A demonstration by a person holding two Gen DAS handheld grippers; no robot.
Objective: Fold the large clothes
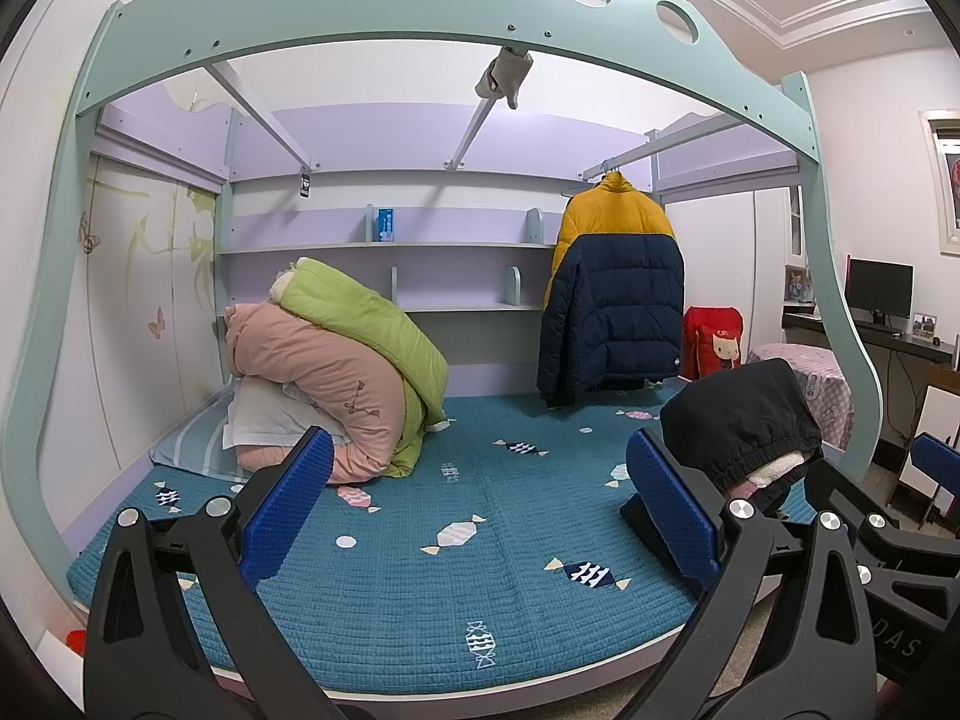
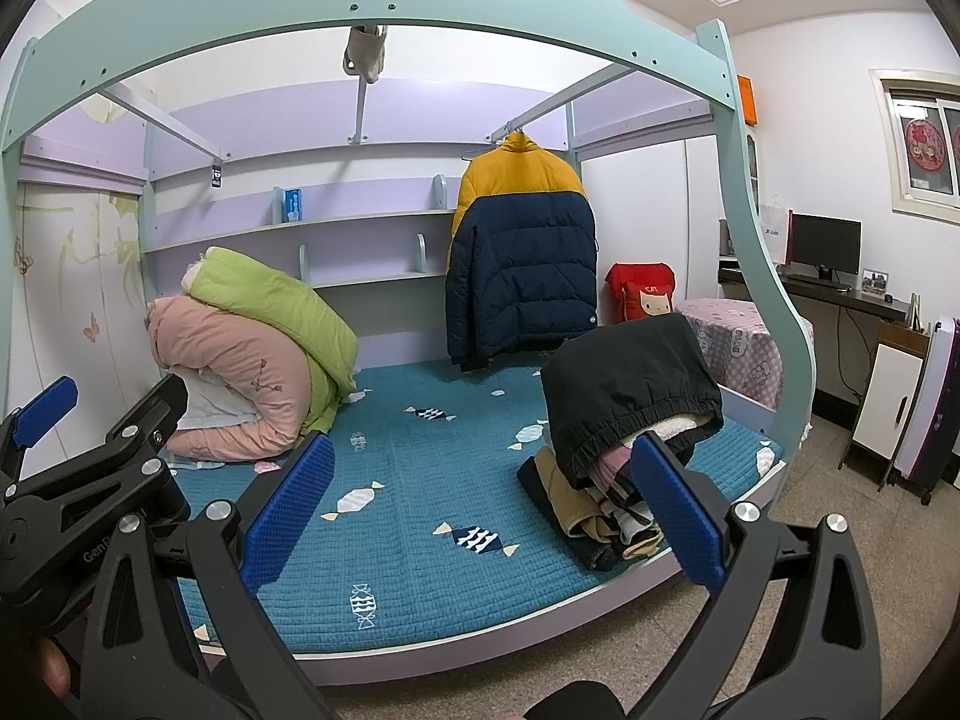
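Clothes pile (image 2: 624, 420): heaped at the bed's near right corner, black garment (image 2: 630, 378) on top, long axis running away from the edge.
Bed (image 2: 420, 480): quilt bare at centre, open room for spreading.
Right tongs (image 2: 486, 510): spread, empty, nearer the pile.
Left tongs (image 1: 480, 510): spread, empty, pile to their right.

Quilted matt cloth on the bedspread (image 1: 384, 588). Puffy, faintly shiny fabric on the jacket (image 2: 519, 252). Ribbed blue rubbery pads (image 2: 288, 510) on matt black plastic fingers, bright metal screws.
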